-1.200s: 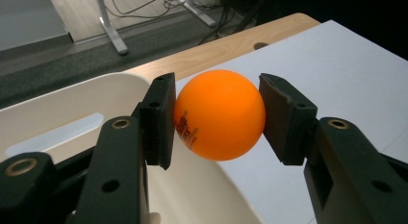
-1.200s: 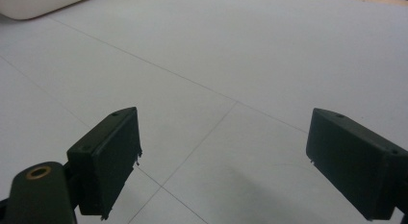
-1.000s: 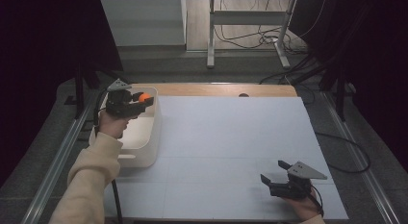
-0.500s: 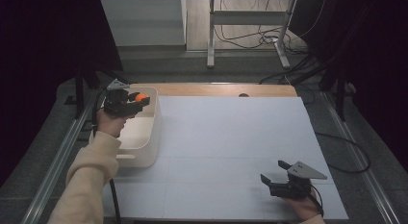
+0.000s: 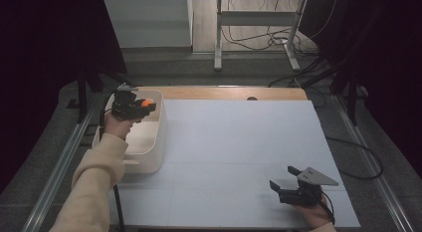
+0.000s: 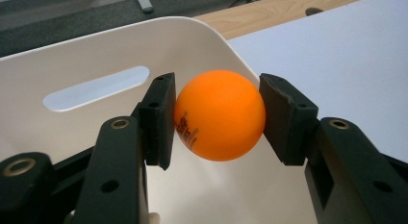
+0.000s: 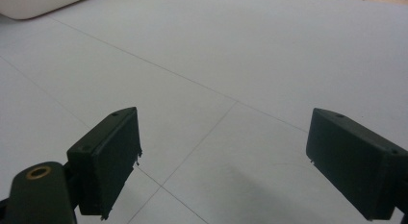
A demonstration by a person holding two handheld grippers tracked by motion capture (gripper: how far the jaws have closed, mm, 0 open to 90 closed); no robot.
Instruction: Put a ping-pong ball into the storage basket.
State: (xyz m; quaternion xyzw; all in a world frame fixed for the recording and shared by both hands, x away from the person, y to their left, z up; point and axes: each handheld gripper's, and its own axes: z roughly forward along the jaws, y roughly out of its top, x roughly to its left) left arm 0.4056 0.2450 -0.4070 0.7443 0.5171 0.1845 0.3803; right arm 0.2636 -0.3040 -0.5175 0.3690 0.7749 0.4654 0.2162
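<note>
2 handheld grippers were in use at a table covered by a white sheet [image 5: 239, 157] marked with faint grid lines. On the person's left, a forearm in a cream sleeve [image 5: 94, 184] reached forward and up from the bottom edge of the high view, the hand wrapped around the left gripper [image 5: 141, 106], which was held over the far end of a white tub [image 5: 149, 147] standing at the left side of the table. Its 2 jaws pointed toward the table's right and pinched an orange ball [image 6: 220, 115] between their black pads, one pad pressing each side; small dark print showed on the ball's left face. In the left gripper view the ball sat above the tub's interior, near its curved corner, with a slot handle [image 6: 96, 88] cut in the tub wall behind. The right gripper [image 5: 284, 178] was held low over the near right part of the sheet, well apart from the tub, its hand barely entering at the bottom edge. Its jaws stood spread wide with bare sheet between them.
</note>
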